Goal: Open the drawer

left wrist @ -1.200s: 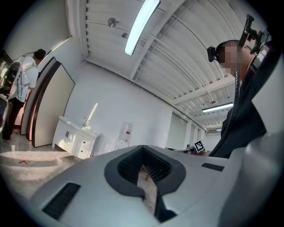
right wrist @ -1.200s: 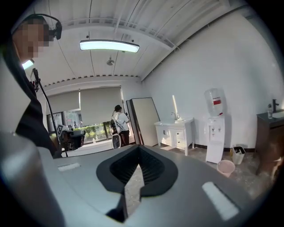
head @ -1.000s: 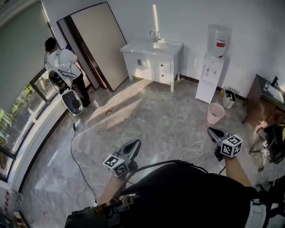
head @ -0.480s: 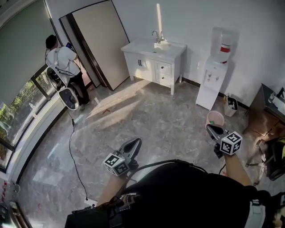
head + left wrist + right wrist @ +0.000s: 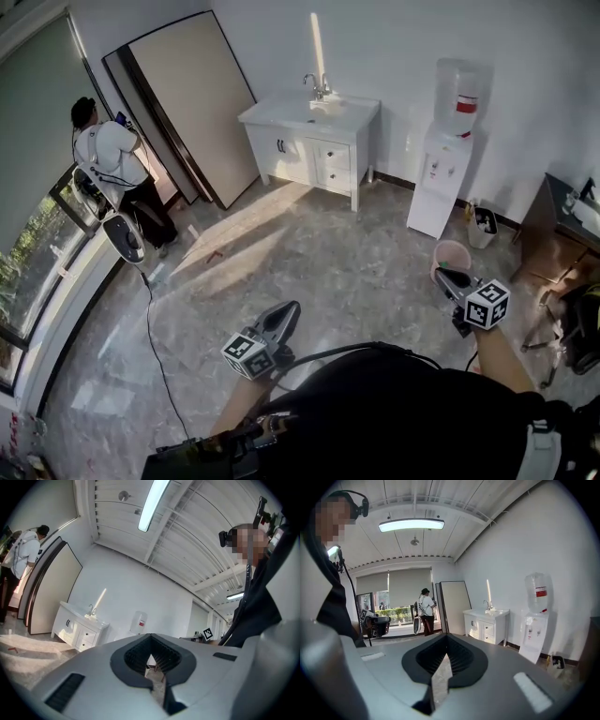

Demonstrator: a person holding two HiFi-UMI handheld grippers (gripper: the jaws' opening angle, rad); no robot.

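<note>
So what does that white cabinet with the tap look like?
The cabinet is white, like painted wood. Its top holds a sink with a metal tap. The front has two doors with dark handles on the left and two drawers on the right, all shut. It stands on short legs on the floor, against the wall.

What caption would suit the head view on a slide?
Across the floor from the sink cabinet and its drawers: left gripper and right gripper, both shut, empty.
</note>
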